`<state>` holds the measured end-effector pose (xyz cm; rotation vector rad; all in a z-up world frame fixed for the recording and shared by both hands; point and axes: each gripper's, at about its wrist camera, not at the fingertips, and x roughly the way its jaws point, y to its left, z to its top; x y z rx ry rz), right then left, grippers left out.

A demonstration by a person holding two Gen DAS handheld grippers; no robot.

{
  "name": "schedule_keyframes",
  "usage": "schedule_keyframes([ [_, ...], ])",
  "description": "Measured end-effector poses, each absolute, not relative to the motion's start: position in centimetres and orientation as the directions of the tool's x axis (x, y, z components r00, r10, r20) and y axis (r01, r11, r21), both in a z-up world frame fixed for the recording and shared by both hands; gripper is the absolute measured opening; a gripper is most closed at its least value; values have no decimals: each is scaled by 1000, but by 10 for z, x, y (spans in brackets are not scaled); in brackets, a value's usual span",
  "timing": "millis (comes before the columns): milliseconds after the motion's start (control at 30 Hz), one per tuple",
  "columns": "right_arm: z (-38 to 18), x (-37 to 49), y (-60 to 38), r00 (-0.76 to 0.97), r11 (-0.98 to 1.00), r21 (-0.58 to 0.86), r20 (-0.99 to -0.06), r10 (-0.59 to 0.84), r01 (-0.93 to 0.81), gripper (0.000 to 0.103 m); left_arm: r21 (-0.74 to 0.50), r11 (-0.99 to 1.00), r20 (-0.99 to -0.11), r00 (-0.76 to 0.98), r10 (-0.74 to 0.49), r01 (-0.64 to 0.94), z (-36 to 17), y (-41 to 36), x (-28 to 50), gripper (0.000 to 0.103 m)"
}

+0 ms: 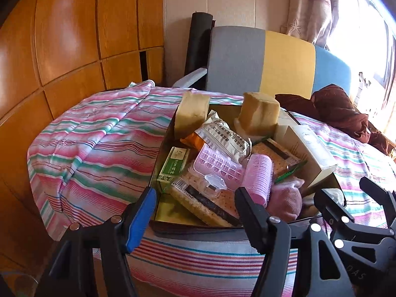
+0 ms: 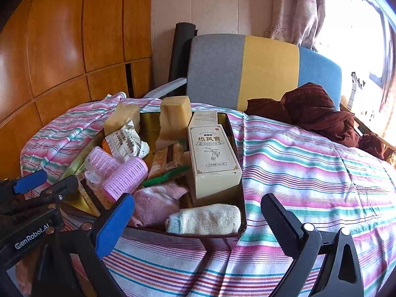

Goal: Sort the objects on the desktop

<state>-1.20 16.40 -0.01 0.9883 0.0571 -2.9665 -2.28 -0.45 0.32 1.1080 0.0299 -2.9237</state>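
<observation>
A striped cloth (image 2: 309, 163) covers the table in front of you, with a grey, yellow and blue chair (image 2: 247, 71) behind it and a dark red garment (image 2: 316, 111) heaped at the cloth's far right, near the bright window. Wood panelling (image 1: 61, 37) fills the left of both views.

On the cloth sits a dark tray (image 2: 243, 212), crammed with the things to sort. A cream box (image 2: 212, 158) printed with Chinese characters lies along the tray's right side, one end propped up on the pile. Two tan blocks (image 1: 258, 113) stand at the far end, one left and one right, with a white printed packet (image 1: 222, 136) between and just in front of them. Cracker packs (image 1: 205, 205) lie flat lower in the heap, one showing a barcode. A green box (image 1: 173, 165) rests against the left wall. A clear pink case (image 1: 217, 165) lies on the crackers, touching a pink roller (image 1: 258, 178). Below the roller sits a pink sock (image 2: 158, 203), and beside it, at the near right corner, a rolled cream sock (image 2: 205, 219). A green comb (image 2: 165, 177) pokes out under the box.

Your left gripper (image 1: 195, 210) hovers at the tray's near edge, fingers spread wide, holding nothing. Your right gripper (image 2: 198, 220), just beside it, is likewise spread and empty, framing the cream sock.
</observation>
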Motion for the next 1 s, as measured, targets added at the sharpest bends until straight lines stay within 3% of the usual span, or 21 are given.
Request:
schedule_keyframes([
  [667, 1, -9, 161, -810, -999, -46, -586, 17, 12, 103, -18, -1000, -667, -745, -7, 26, 1, 1, -20, 65],
  [767, 1, -9, 159, -811, -999, -50, -584, 18, 14, 103, -17, -1000, -659, -752, -5, 22, 1, 2, -20, 53],
  [1000, 0, -8, 155, -811, -998, -63, -585, 17, 25, 103, 5, -999, -635, -772, -31, 36, 4, 0, -17, 49],
])
